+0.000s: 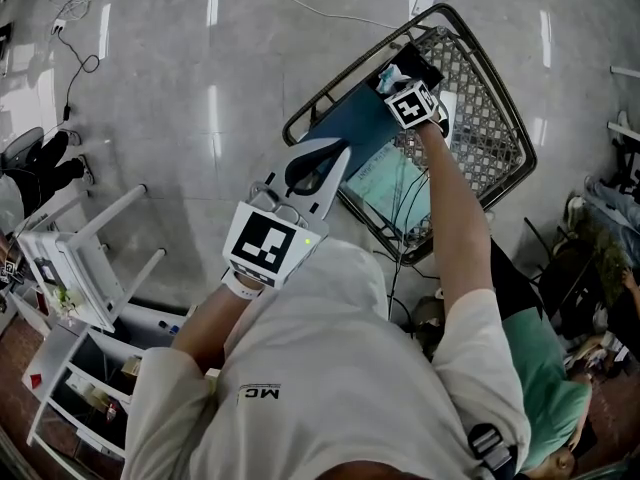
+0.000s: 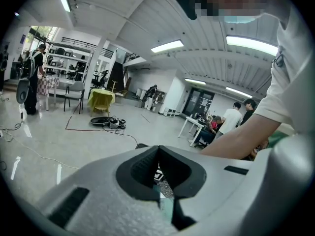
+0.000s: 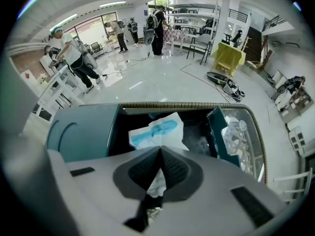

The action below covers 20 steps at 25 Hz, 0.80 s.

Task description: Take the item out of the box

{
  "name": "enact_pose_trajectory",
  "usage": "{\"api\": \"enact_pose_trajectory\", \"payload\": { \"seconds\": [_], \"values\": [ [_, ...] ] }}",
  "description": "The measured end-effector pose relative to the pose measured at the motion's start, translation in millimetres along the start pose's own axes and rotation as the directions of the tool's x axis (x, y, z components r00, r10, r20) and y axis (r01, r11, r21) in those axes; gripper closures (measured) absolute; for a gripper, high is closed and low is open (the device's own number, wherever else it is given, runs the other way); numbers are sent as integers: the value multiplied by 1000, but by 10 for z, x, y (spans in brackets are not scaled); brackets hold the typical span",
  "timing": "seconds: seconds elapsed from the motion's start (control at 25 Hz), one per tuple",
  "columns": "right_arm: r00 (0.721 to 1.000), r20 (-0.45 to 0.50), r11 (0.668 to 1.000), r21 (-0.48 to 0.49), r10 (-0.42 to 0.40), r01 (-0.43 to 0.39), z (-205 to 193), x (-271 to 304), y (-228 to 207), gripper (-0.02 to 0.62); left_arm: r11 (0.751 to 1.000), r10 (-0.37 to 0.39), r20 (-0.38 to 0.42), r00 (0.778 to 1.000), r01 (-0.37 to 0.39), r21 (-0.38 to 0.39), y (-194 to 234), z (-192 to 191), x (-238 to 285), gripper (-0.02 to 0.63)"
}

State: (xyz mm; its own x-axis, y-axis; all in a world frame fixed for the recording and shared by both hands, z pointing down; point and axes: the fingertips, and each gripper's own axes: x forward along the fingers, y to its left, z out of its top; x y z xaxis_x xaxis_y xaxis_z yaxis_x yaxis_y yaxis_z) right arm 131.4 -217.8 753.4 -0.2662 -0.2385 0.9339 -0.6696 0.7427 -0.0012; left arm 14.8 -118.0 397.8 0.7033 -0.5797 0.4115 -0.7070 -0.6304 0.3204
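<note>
An open teal box lies in a wire basket on the floor. In the right gripper view, a white packet with blue print sticks up out of the box. My right gripper is shut on the packet's near edge, and white material shows between the pads. In the head view that gripper reaches into the far end of the box, with a bit of the packet showing at its tip. My left gripper hovers over the box's near side, shut with nothing in it.
Crumpled clear wrapping lies in the basket to the right of the box, and a pale sheet beside it. A white rack stands at the left and cables run over the floor. A seated person is at the right.
</note>
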Motion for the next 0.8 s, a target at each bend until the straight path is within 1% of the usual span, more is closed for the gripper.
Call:
{"api": "enact_pose_trajectory", "payload": {
  "seconds": [0.16,0.28,0.4,0.6,0.68,0.8],
  "values": [
    [1000,24,1000,22,-19,18,10,-90,-6,580,1000,-21,5,1000,21,19,-38,-9,-20,580],
    [998,47,999,18,-39,38,33,-189,-2,580,999,-31,11,999,31,28,-65,32,-50,581],
    [994,83,997,45,-72,69,53,-317,-19,580,999,-44,14,999,43,33,-109,30,-82,581],
    [979,149,986,113,-138,122,135,-577,-59,580,996,-83,17,996,82,41,-201,22,-121,580],
    [971,181,983,121,-160,139,185,-708,-56,580,994,-98,14,995,97,47,-248,17,-139,581],
    [955,233,981,108,-183,161,249,-929,-26,580,992,-116,16,993,115,54,-315,27,-162,581]
  ]
}}
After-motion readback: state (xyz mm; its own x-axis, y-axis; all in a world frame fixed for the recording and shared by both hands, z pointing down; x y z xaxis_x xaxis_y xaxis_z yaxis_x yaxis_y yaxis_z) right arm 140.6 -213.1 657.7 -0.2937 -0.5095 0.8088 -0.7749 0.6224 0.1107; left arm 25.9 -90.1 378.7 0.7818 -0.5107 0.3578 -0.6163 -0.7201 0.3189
